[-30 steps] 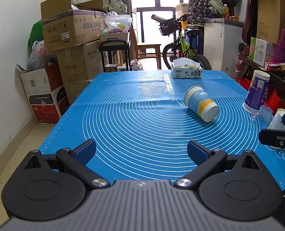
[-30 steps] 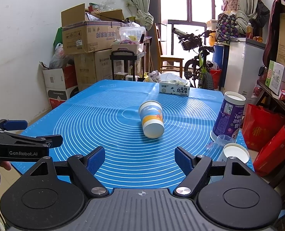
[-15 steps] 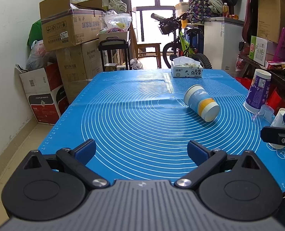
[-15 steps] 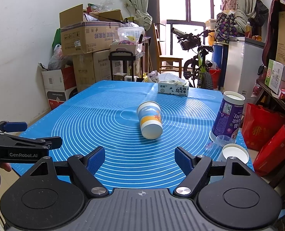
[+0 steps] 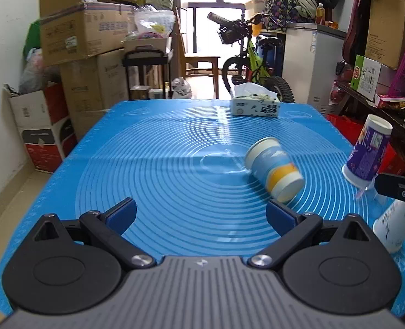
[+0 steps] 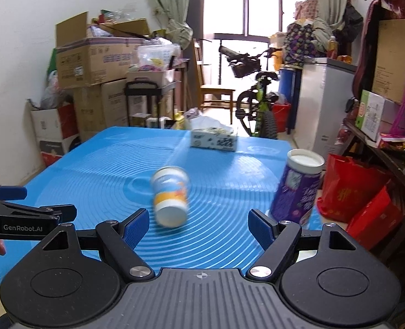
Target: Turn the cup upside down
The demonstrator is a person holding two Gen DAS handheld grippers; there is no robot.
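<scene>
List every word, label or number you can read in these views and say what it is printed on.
"GenRobot.AI": white lettering on the black body of the left gripper, seen in the right wrist view.
Tissue box: dark Chinese characters, too blurred to read.
Purple cup: printed text, too small to read.
Cardboard boxes: printed lines and stickers, illegible.
Green-and-white box: red logo, unreadable.
Striped cup: no text visible.

Tissue box at mat far edge; purple tube upright
</scene>
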